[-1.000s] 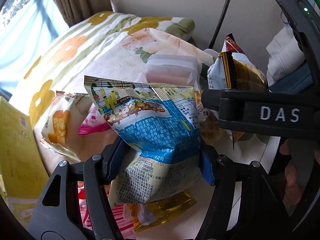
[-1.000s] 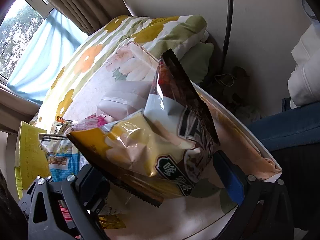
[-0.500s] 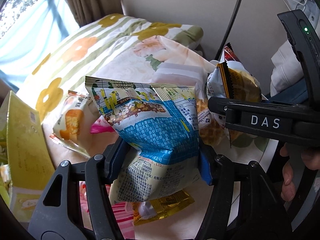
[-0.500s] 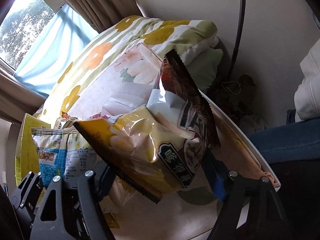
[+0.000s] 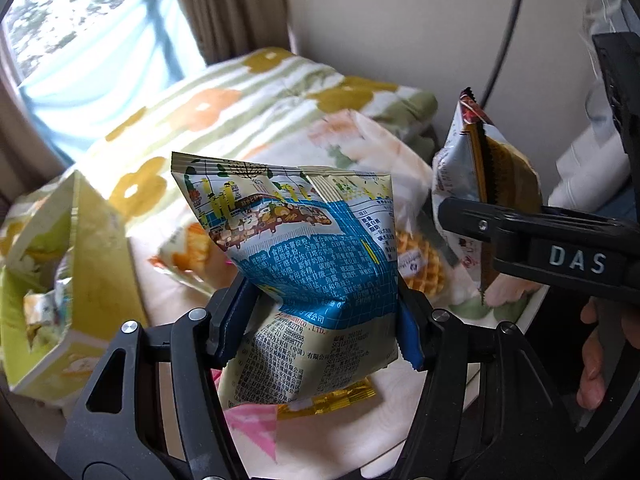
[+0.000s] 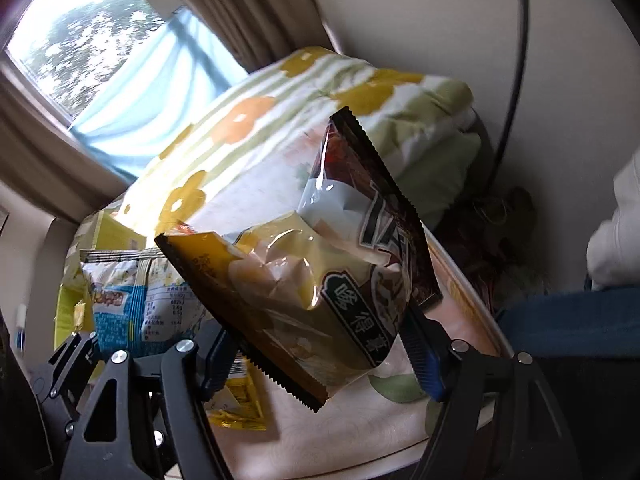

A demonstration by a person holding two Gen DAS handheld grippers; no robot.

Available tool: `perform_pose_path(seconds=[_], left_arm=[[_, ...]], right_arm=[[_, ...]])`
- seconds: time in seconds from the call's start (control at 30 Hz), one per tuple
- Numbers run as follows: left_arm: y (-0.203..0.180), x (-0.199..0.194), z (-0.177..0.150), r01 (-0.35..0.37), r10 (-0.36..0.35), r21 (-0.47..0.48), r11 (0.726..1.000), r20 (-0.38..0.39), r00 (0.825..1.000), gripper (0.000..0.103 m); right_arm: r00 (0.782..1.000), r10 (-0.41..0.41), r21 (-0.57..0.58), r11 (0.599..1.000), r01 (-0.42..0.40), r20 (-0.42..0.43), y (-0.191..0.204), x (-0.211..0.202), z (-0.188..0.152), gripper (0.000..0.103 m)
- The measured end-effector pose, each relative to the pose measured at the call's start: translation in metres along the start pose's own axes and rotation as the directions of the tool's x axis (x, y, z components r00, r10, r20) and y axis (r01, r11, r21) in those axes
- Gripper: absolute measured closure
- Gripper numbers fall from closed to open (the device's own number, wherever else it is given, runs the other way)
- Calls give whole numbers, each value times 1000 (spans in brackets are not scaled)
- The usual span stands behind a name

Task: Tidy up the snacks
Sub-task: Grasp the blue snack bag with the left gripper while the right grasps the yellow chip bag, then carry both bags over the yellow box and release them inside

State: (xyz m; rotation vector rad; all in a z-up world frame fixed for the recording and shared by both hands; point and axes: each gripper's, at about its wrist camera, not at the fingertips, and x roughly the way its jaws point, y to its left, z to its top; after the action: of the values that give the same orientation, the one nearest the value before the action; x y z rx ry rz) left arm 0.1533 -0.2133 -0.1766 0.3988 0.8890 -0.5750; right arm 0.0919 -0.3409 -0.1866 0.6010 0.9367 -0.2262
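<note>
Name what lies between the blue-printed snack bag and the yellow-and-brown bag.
In the left wrist view, a wrapped waffle lies on the table between the blue-printed snack bag and the yellow-and-brown bag.

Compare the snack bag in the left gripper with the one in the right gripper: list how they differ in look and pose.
The blue-and-cream snack bag is matte, densely printed with small text; the yellow-and-brown snack bag is glossy with large characters. The blue-and-cream bag stands roughly upright in the left gripper, top seal level; the yellow-and-brown bag lies tilted in the right gripper, whose jaws are closing on it, one serrated seal pointing up and away. Both are puffy sealed bags, pinched across the middle and held above the table.
</note>
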Motion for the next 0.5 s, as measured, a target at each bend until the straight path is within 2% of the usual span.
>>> perform_pose_path(seconds=[0.2, 0.33, 0.5], left_arm=[[24, -44, 10, -82, 89, -136, 987, 49, 995, 44], [54, -78, 13, -151, 173, -228, 962, 81, 982, 44], [107, -116, 9, -210, 260, -342, 916, 106, 960, 44]], right_arm=[[996, 76, -158, 985, -69, 39, 28, -28, 21, 34], [989, 143, -299, 946, -122, 48, 61, -41, 32, 34], [975, 222, -397, 898, -190, 35, 104, -45, 42, 34]])
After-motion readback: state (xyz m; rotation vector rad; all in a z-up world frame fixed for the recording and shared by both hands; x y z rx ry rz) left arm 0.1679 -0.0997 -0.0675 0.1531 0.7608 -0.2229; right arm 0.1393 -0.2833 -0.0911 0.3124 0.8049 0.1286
